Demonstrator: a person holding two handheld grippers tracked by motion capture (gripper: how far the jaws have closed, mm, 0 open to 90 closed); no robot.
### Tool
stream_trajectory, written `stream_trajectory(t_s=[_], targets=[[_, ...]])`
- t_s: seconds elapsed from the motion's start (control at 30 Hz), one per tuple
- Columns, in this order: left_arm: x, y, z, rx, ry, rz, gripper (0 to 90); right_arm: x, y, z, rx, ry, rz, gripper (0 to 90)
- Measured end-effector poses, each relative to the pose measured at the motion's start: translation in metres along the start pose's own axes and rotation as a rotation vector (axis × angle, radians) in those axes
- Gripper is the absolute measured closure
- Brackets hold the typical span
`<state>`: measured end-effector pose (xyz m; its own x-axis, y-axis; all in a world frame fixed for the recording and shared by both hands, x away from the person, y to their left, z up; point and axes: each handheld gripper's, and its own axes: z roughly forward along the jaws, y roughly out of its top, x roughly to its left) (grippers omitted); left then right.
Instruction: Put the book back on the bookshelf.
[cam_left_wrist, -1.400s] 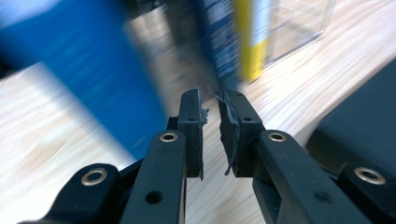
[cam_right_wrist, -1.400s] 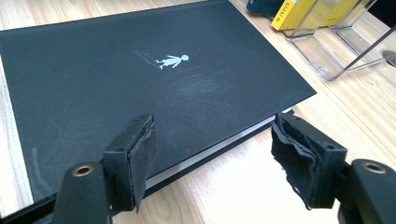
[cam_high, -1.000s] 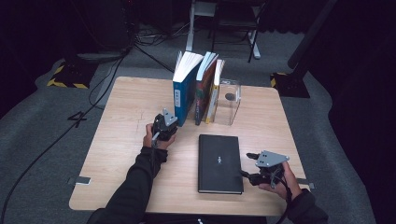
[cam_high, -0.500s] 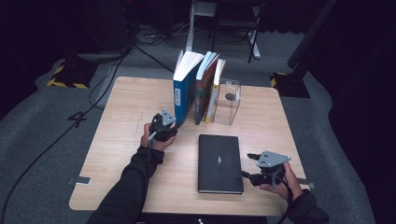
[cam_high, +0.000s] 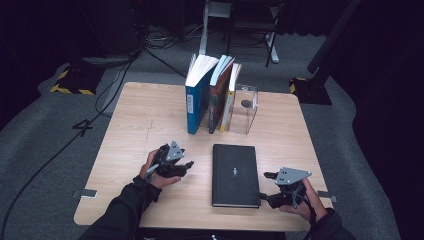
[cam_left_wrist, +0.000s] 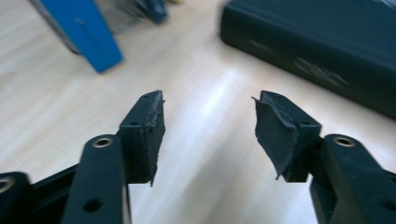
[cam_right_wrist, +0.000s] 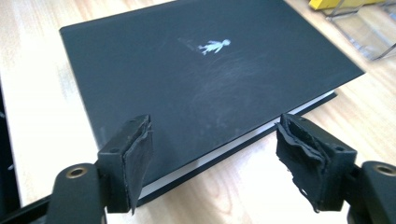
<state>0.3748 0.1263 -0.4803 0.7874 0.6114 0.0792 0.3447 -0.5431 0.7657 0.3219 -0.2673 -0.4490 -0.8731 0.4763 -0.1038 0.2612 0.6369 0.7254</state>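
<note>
Wooden table (cam_high: 135, 125), wide and pale. Black book (cam_high: 235, 175) flat near front edge, between both grippers. Standing books (cam_high: 210, 95) at back, upright. Left gripper (cam_high: 189, 164) just left of black book, jaws just opening, nothing between. Right gripper (cam_high: 264, 186) at book's right edge, jaws apart, empty.

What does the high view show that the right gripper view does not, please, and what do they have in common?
High view alone: the blue book standing upright with two more books beside it, the left gripper with bare table between its open jaws, which have just been opening, and the whole wooden table.

Right gripper view alone: the worn, ragged pads of the right gripper and the small white figure on the cover.

Both: the black book lying flat, the right gripper open at its corner, and the clear bookend.
</note>
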Motion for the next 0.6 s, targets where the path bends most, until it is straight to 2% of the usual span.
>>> stream_trajectory(t_s=[0.03, 0.13, 0.2, 0.27, 0.37, 0.47, 0.6], targets=[[-0.006, -0.003, -0.001, 0.007, -0.017, 0.004, 39.2, 0.001, -0.001, 0.0, 0.006, 0.008, 0.001, 27.2], [-0.022, -0.011, -0.004, 0.029, -0.071, 0.013, 35.9, 0.0, -0.007, -0.002, 0.033, -0.025, -0.002, 27.0], [-0.027, -0.013, -0.004, 0.043, -0.08, 0.024, 33.1, -0.002, -0.009, -0.003, 0.035, -0.034, 0.008, 27.1], [-0.041, -0.017, -0.004, 0.07, -0.106, 0.046, 31.7, -0.007, -0.013, -0.003, 0.032, -0.025, 0.047, 27.1], [-0.046, -0.018, -0.004, 0.073, -0.125, 0.045, 29.8, -0.007, -0.014, 0.0, 0.025, -0.005, 0.065, 27.1], [-0.052, -0.02, -0.002, 0.091, -0.159, 0.068, 28.1, -0.004, -0.012, 0.003, 0.027, 0.026, 0.058, 27.1], [-0.055, -0.021, 0.001, 0.109, -0.17, 0.08, 26.2, -0.001, -0.01, 0.004, 0.024, 0.049, 0.062, 26.7]])
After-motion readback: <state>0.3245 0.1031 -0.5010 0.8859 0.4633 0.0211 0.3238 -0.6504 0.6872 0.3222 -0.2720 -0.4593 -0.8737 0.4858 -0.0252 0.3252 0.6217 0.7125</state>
